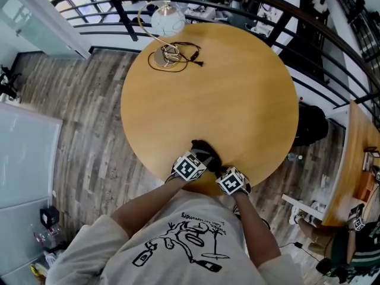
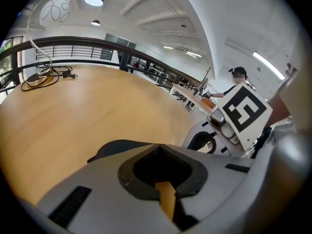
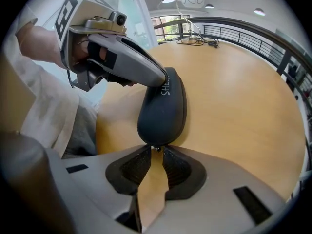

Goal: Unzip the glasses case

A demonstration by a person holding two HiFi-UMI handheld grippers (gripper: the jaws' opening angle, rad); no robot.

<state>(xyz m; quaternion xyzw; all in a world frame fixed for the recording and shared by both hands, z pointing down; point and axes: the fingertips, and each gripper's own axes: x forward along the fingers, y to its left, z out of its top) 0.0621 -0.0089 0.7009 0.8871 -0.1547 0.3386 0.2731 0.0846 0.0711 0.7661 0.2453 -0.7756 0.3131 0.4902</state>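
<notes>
A black zipped glasses case point(image 1: 205, 151) lies near the front edge of the round wooden table point(image 1: 225, 88). My left gripper point(image 1: 198, 159) holds it from the left. In the right gripper view, the left gripper point(image 3: 162, 80) has its fingers clamped over the case's point(image 3: 163, 112) upper side. In the left gripper view the jaws point(image 2: 158, 149) are shut, and the dark case point(image 2: 109, 150) shows just beyond them. My right gripper point(image 3: 156, 150) is at the case's near end, its tips pinched on the small zipper pull point(image 3: 156, 148). The head view shows the right gripper point(image 1: 219, 171) right beside the case.
A globe desk lamp point(image 1: 168, 19) and its coiled black cable point(image 1: 178, 57) stand at the table's far side. A black railing point(image 1: 309, 34) curves behind the table. Another wooden table point(image 1: 356, 159) is at the right, and a white cabinet point(image 1: 24, 159) at the left.
</notes>
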